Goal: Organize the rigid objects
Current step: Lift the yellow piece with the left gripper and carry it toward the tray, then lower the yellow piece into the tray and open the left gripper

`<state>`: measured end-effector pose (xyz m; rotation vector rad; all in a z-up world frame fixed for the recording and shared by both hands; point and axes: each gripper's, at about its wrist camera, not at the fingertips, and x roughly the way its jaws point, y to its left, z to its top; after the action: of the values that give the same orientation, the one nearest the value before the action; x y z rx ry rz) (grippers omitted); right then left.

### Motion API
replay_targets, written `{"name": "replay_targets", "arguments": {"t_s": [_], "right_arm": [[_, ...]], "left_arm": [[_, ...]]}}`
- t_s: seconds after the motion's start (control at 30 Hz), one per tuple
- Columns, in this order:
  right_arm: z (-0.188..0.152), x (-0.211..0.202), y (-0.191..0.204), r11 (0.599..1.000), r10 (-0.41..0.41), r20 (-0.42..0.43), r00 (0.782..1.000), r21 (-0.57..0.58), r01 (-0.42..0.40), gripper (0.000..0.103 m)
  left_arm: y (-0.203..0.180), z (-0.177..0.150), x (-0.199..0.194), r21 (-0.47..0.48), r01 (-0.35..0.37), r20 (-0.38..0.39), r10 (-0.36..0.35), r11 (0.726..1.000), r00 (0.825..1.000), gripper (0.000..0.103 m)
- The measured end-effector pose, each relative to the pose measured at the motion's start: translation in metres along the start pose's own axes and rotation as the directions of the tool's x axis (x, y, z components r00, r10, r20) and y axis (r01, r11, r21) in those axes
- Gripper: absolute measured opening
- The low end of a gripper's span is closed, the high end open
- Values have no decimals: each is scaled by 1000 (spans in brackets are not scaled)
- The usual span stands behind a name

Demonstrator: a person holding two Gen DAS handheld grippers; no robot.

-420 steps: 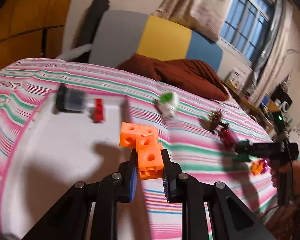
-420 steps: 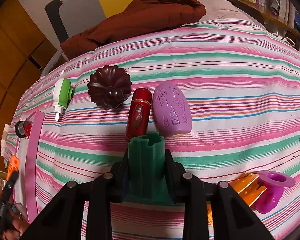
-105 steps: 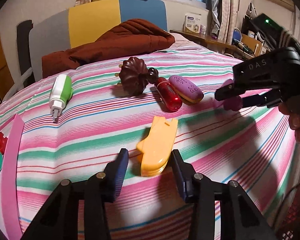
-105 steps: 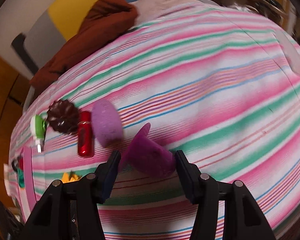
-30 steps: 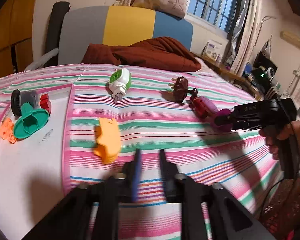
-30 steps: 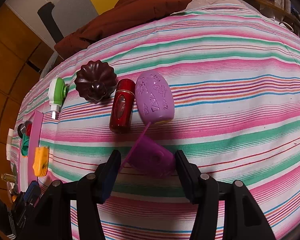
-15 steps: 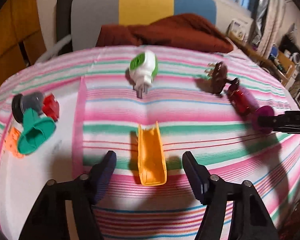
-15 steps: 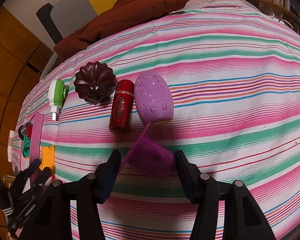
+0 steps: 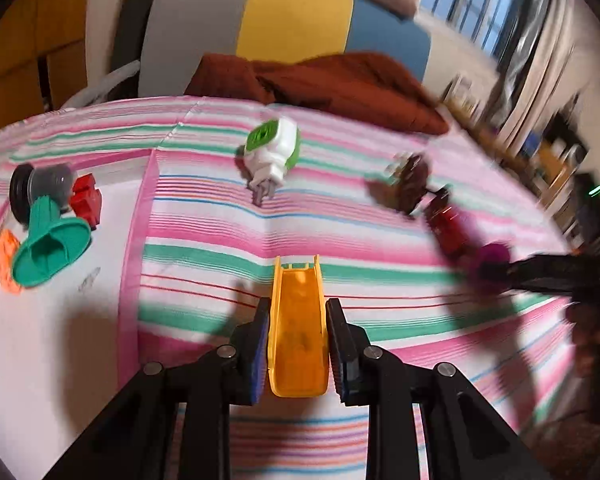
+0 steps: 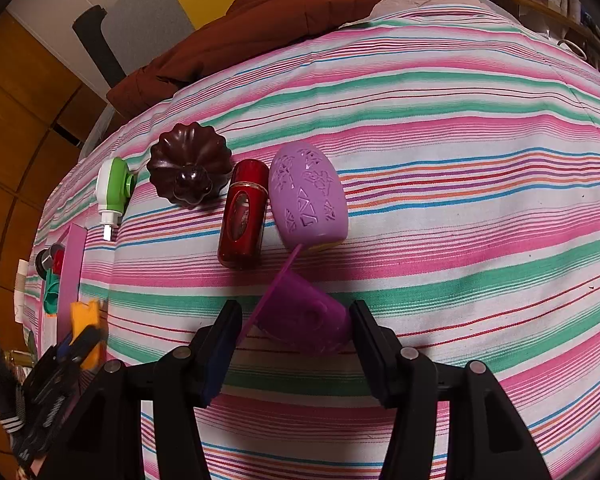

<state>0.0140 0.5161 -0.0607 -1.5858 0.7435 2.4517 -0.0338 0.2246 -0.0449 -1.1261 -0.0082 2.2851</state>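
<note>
Ahead of your left gripper (image 9: 298, 332) the striped bed (image 9: 340, 240) lies bare up to the white plug (image 9: 274, 156); your right gripper (image 10: 296, 328) faces a red bottle (image 10: 242, 216) and lilac egg (image 10: 308, 196) close ahead, open bed rightward

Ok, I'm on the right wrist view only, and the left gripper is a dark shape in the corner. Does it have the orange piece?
Observer: The left gripper has its jaws closing on the orange slide-shaped piece, which lies channel-up between the pads on the striped cloth.
Operator: Good. The right gripper has the purple cup. What is on the white board?
Observer: On the white board, a teal funnel-shaped piece lies on its side with a cluster of orange cubes right beside it.
</note>
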Motion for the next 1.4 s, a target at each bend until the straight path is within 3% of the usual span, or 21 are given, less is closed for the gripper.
{"name": "replay_targets", "arguments": {"t_s": [0.27,0.47,0.63,0.8,0.97,1.13,1.2,1.3,1.4], "right_arm": [[-1,-1,0,1000,-6,5,1000,-8,6,56],[-2,-1,3,1000,-22,12,1000,-21,22,56],[-3,-1,4,999,-26,12,1000,-25,27,56],[-4,-3,5,999,-35,27,999,-23,36,56],[-6,-6,14,999,16,45,999,-29,-15,56],[-6,-12,25,997,7,91,996,-77,0,56],[-6,-13,25,997,11,98,995,-72,-4,56],[-4,-11,22,999,6,91,996,-54,-1,56],[-5,-12,21,998,-5,94,996,-58,10,56]], "left_arm": [[16,-3,-48,4,6,98,-6,1000,995,26],[52,-1,-66,-33,-67,121,71,997,990,26],[97,-4,-66,-114,-133,62,140,985,988,26],[144,-11,-61,-208,-218,-11,221,953,975,26],[172,-12,-58,-268,-259,-50,256,928,966,26],[187,-7,-58,-280,-288,-71,279,916,958,27],[190,-8,-61,-287,-301,-71,293,910,953,32],[187,-14,-70,-289,-320,-49,319,903,946,65],[181,-25,-84,-311,-312,21,335,898,942,81]]}}
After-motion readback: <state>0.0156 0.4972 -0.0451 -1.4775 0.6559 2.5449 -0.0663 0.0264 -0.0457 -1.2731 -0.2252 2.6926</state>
